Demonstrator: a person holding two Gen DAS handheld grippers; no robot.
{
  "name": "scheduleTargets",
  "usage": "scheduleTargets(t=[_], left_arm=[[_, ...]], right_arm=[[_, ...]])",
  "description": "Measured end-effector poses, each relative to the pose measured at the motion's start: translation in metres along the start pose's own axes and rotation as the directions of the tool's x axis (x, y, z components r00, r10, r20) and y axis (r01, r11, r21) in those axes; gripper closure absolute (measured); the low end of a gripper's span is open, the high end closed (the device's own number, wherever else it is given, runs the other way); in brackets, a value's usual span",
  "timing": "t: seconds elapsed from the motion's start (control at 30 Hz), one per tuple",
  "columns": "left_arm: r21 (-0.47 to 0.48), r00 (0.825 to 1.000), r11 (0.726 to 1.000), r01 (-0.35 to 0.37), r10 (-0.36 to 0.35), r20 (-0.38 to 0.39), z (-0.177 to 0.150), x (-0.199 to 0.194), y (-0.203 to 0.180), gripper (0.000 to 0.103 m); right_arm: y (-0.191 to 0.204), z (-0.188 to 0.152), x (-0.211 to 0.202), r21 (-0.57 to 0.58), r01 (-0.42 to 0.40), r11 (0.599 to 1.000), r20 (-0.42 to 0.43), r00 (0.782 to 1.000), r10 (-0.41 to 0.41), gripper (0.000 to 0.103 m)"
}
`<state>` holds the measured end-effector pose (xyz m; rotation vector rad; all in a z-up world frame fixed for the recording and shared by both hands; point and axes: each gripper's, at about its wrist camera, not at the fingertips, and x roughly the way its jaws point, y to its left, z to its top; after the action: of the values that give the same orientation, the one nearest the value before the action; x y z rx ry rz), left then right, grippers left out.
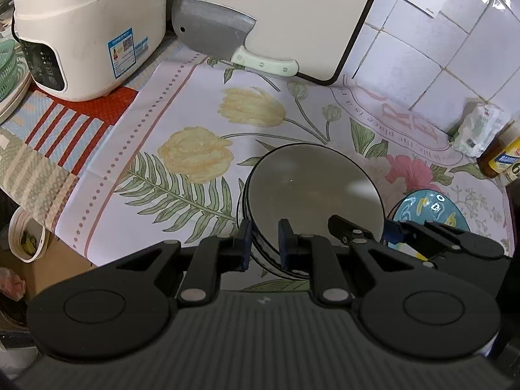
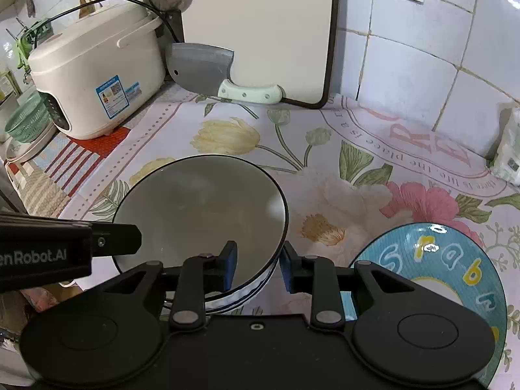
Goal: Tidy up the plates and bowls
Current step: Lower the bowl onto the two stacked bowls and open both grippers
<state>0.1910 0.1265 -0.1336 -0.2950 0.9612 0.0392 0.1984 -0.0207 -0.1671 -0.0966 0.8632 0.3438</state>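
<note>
A grey bowl with a dark rim (image 1: 312, 191) (image 2: 201, 208) sits on the floral cloth, apparently on top of another bowl. My left gripper (image 1: 264, 247) straddles its near-left rim, one finger inside and one outside, with a gap to the wall. My right gripper (image 2: 258, 268) straddles its right rim the same way; it also shows in the left wrist view (image 1: 364, 234). A blue plate with letters (image 2: 455, 279) (image 1: 429, 211) lies right of the bowl, partly under the right gripper.
A white rice cooker (image 1: 87, 29) stands at the back left. A cleaver (image 1: 221, 35) leans on a white cutting board (image 1: 286, 16) at the back wall. A bottle (image 1: 500, 159) and a packet (image 1: 477, 130) stand at the right. The counter edge runs along the left.
</note>
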Motion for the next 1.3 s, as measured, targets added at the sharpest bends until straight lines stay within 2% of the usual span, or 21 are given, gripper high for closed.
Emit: scheduleTargets(t=[0.13, 0.23, 0.3, 0.5, 0.6, 0.7, 0.93, 1.3], left_arm=[[-0.008, 1.0, 1.0, 0.004, -0.004, -0.009, -0.001, 0.001, 0.001, 0.087], [-0.004, 1.0, 1.0, 0.012, -0.012, -0.015, -0.002, 0.001, 0.002, 0.087], [-0.011, 1.0, 1.0, 0.025, -0.025, -0.017, -0.002, -0.001, 0.005, 0.086], [-0.021, 0.999, 0.999, 0.04, -0.04, 0.006, -0.006, -0.018, 0.006, 0.084], [-0.025, 0.999, 0.999, 0.048, -0.048, 0.02, -0.009, -0.027, 0.008, 0.084], [-0.017, 0.998, 0.998, 0.055, -0.054, 0.03, -0.013, -0.038, 0.009, 0.084], [0.02, 0.996, 0.997, 0.078, -0.079, 0.037, -0.029, -0.064, 0.005, 0.083], [0.108, 0.988, 0.989, 0.102, -0.113, 0.101, -0.06, -0.1, -0.005, 0.083]], right_arm=[[0.002, -0.001, 0.0, -0.018, 0.003, 1.0, 0.02, 1.0, -0.002, 0.07], [-0.002, -0.005, -0.004, -0.012, -0.012, 1.0, 0.05, 0.999, 0.012, 0.063], [-0.002, -0.006, -0.012, -0.015, 0.008, 1.0, 0.055, 0.998, -0.007, 0.058], [-0.004, -0.008, -0.042, -0.01, 0.011, 1.0, 0.089, 0.996, -0.01, 0.055], [-0.005, -0.012, -0.055, -0.009, 0.021, 1.0, 0.091, 0.996, -0.02, 0.053], [-0.006, -0.014, -0.066, 0.001, 0.043, 0.999, 0.046, 0.998, -0.043, 0.053], [0.006, -0.03, -0.105, -0.036, 0.031, 0.999, 0.081, 0.996, -0.028, 0.051], [0.019, -0.052, -0.143, -0.071, -0.003, 0.998, 0.122, 0.992, 0.011, 0.045]])
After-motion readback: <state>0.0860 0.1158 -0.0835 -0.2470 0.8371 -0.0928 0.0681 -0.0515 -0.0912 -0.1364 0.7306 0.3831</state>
